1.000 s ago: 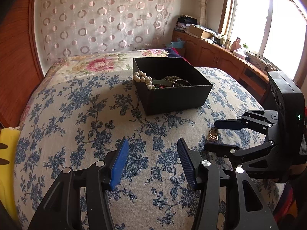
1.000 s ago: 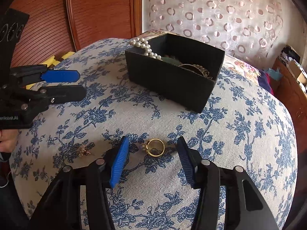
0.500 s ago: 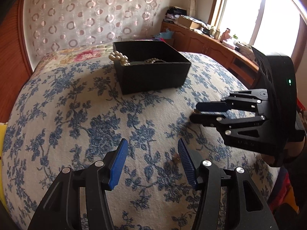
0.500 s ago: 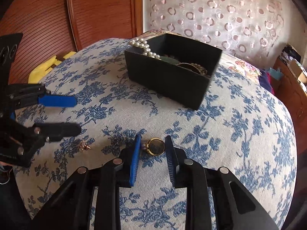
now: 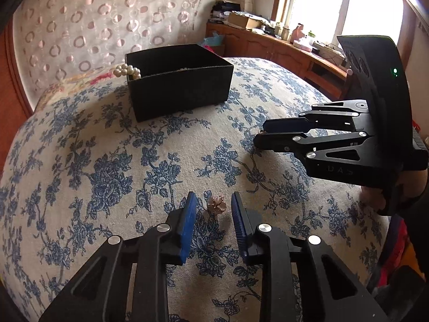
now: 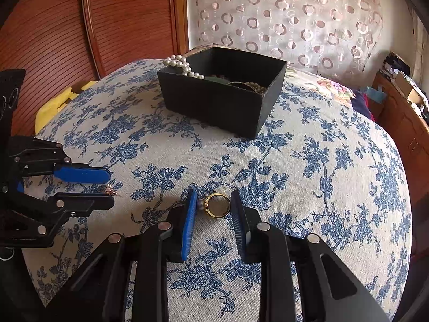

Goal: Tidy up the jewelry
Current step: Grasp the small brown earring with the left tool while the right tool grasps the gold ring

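Note:
A black jewelry box (image 5: 178,80) (image 6: 224,94) sits on the floral bedspread, with a pearl string (image 6: 181,65) draped over its rim. A small pink flower-shaped piece (image 5: 217,206) lies between the fingers of my left gripper (image 5: 213,208), which is partly closed around it without clearly gripping. A gold ring with a bead (image 6: 217,205) lies between the fingers of my right gripper (image 6: 213,205), whose left pad touches the bead; the right pad stands apart. The left gripper also shows in the right wrist view (image 6: 104,189), and the right gripper in the left wrist view (image 5: 261,136).
The blue floral bedspread (image 6: 321,161) covers the bed. A wooden headboard (image 6: 80,26) and a yellow cloth (image 6: 53,104) lie at the left. Wooden cabinets (image 5: 281,51) with clutter stand under the window.
The left gripper moved down to the flower piece and narrowed around it. The right gripper stayed around the gold ring, with its jaws about as wide as half a second ago.

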Action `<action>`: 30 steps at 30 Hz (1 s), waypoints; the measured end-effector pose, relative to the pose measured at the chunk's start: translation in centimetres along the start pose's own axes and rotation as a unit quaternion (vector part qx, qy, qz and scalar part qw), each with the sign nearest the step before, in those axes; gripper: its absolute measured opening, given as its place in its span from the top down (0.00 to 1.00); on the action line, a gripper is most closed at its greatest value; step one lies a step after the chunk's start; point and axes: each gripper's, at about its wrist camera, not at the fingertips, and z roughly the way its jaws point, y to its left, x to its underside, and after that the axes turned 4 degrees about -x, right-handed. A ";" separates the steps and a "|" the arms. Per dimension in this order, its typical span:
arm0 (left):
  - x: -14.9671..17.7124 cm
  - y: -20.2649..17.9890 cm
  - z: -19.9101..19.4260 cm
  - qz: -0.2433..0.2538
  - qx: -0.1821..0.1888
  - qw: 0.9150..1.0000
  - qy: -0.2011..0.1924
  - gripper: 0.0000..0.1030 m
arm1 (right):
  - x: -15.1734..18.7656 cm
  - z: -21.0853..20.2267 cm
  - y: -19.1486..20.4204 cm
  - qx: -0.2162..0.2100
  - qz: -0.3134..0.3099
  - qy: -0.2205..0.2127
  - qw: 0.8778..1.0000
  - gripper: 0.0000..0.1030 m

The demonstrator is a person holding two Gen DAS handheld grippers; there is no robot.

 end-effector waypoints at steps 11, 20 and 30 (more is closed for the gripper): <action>-0.8 0.9 -0.9 -0.016 -0.005 1.000 -0.023 0.87 | -0.7 -0.5 0.0 0.001 -0.004 -0.008 1.000 0.73; -2.3 2.2 -1.8 -0.023 -0.025 0.999 -0.041 0.87 | -2.3 -2.1 -0.3 0.009 -0.010 -0.027 1.000 0.73; -4.0 3.7 -1.2 -0.028 -0.043 0.998 -0.047 0.87 | -5.5 -2.3 -1.8 0.004 0.015 -0.055 0.998 0.73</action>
